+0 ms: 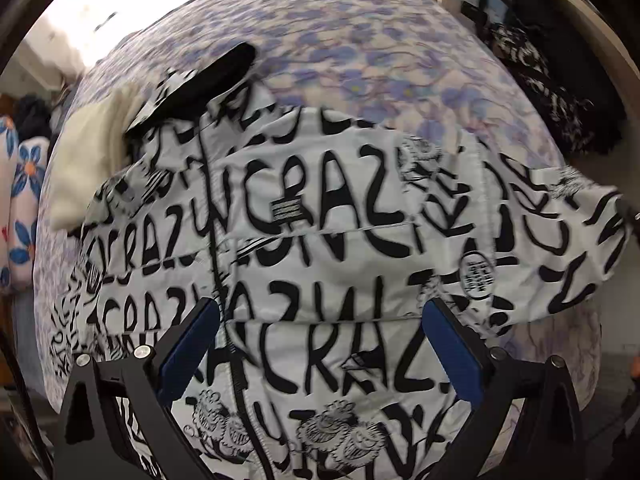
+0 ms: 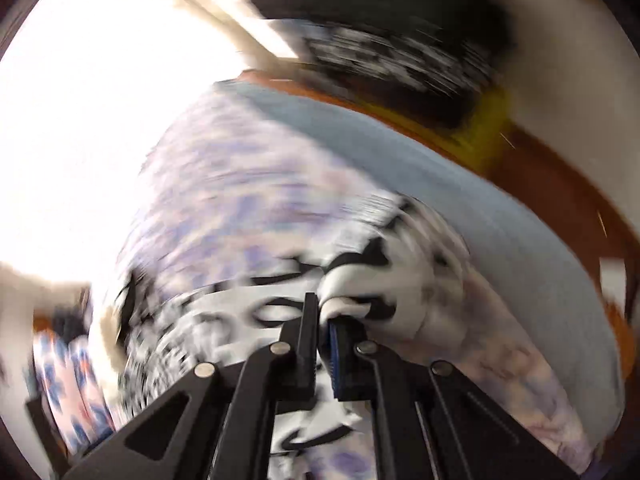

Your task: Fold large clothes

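A large white jacket (image 1: 320,232) printed with black lettering lies spread on a bed with a purple floral sheet (image 1: 360,60). Its black collar (image 1: 216,80) and a cream lining (image 1: 88,160) show at the far left. My left gripper (image 1: 320,312) is open above the jacket's front, near the zipper, holding nothing. In the blurred right wrist view, my right gripper (image 2: 324,312) is shut on a bunched fold of the same jacket (image 2: 368,280), lifted off the floral sheet (image 2: 224,200).
A dark patterned garment (image 1: 540,80) lies at the bed's far right. Flower-print fabric (image 1: 24,184) hangs at the left edge. In the right wrist view a wooden bed frame (image 2: 560,184) and a pale blue mattress side (image 2: 440,176) run along the right.
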### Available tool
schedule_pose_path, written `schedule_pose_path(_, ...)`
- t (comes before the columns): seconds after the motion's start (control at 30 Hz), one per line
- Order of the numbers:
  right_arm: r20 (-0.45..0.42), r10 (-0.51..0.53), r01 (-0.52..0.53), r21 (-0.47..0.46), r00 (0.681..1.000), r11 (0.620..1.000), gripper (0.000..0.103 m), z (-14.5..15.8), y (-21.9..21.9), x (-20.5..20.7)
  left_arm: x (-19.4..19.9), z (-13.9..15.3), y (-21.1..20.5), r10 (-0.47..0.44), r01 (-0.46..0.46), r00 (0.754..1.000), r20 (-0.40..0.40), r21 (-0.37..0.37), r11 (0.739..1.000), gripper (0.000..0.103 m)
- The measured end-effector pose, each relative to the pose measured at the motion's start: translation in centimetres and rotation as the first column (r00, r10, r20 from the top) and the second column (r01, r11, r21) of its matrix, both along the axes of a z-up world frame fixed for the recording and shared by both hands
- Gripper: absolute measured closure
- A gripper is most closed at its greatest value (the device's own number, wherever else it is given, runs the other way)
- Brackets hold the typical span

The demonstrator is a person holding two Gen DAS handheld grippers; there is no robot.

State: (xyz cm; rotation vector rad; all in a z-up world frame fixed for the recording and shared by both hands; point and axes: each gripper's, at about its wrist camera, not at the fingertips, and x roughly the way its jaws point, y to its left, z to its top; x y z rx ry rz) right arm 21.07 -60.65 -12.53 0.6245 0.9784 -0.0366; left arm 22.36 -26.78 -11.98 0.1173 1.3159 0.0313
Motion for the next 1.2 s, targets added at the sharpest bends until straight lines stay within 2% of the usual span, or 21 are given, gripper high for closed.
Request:
schedule_pose_path(0.07,0.044,0.137,-0.135,-0.032,0.990,0.990,0.099,2.0,4.9,1.2,-0.4,0.0,2.5,0.051,-0.051,0.999,-0.003,-0.017,0.999,0.003)
schedule_pose_path(0.1,0.065,0.226,-0.222,-0.057,0.972,0.973,0.099,3.0,8.1,1.7,-0.7,-0.1,4.2,0.085,-0.085,0.996,-0.005,-0.030,0.996,0.003)
schedule_pose_path(0.13,0.077,0.292,-0.287,-0.075,0.953,0.955,0.098,3.4,10.2,1.9,-0.8,-0.2,5.2,0.106,-0.106,0.994,-0.007,-0.040,0.994,0.003)
schedule_pose_path(0.23,0.069,0.485,-0.473,-0.144,0.872,0.869,0.098,3.7,18.2,2.5,-1.1,-0.7,8.8,0.168,-0.168,0.986,-0.012,-0.076,0.983,0.003)
schedule_pose_path(0.3,0.017,0.560,-0.549,-0.172,0.828,0.818,0.098,2.2,22.3,2.2,-1.6,-1.4,10.7,0.197,-0.198,0.980,-0.018,-0.108,0.974,0.003)
schedule_pose_path(0.4,-0.106,0.625,-0.631,-0.214,0.774,0.745,0.096,-1.9,27.3,0.5,-2.4,-2.7,12.5,0.212,-0.211,0.977,-0.015,-0.170,0.963,0.003)
schedule_pose_path(0.5,-0.216,0.647,-0.680,-0.160,0.731,0.715,0.095,-6.0,29.0,-1.4,-2.3,-4.8,13.1,0.192,-0.199,0.980,-0.055,-0.225,0.954,0.003)
schedule_pose_path(0.6,-0.256,0.641,-0.682,-0.119,0.724,0.722,0.092,-7.8,29.5,-2.2,-2.2,-7.2,13.4,0.174,-0.200,0.978,-0.115,-0.284,0.938,0.003)
schedule_pose_path(0.67,-0.271,0.641,-0.684,-0.108,0.718,0.721,0.092,-8.5,29.5,-2.4,-2.1,-8.6,13.7,0.165,-0.209,0.974,-0.153,-0.343,0.916,0.003)
schedule_pose_path(0.8,-0.286,0.627,-0.673,-0.093,0.724,0.734,0.091,-9.2,28.5,-2.9,-1.9,-11.0,13.8,0.154,-0.238,0.965,-0.214,-0.452,0.860,0.003)
schedule_pose_path(0.93,-0.274,0.612,-0.655,-0.100,0.742,0.749,0.091,-9.2,28.0,-3.8,-1.5,-13.5,13.7,0.160,-0.303,0.943,-0.292,-0.550,0.779,0.003)
schedule_pose_path(1.03,-0.273,0.598,-0.640,-0.096,0.754,0.763,0.091,-9.2,27.6,-4.1,-1.0,-15.6,13.4,0.157,-0.348,0.919,-0.363,-0.556,0.755,0.004)
schedule_pose_path(1.13,-0.271,0.596,-0.638,-0.100,0.755,0.763,0.091,-9.2,27.7,-4.2,-0.7,-16.7,12.9,0.143,-0.371,0.906,-0.399,-0.581,0.725,0.014)
schedule_pose_path(1.2,-0.266,0.601,-0.642,-0.107,0.754,0.759,0.091,-9.1,27.8,-4.4,-0.4,-16.8,12.7,0.147,-0.383,0.903,-0.403,-0.602,0.701,0.026)
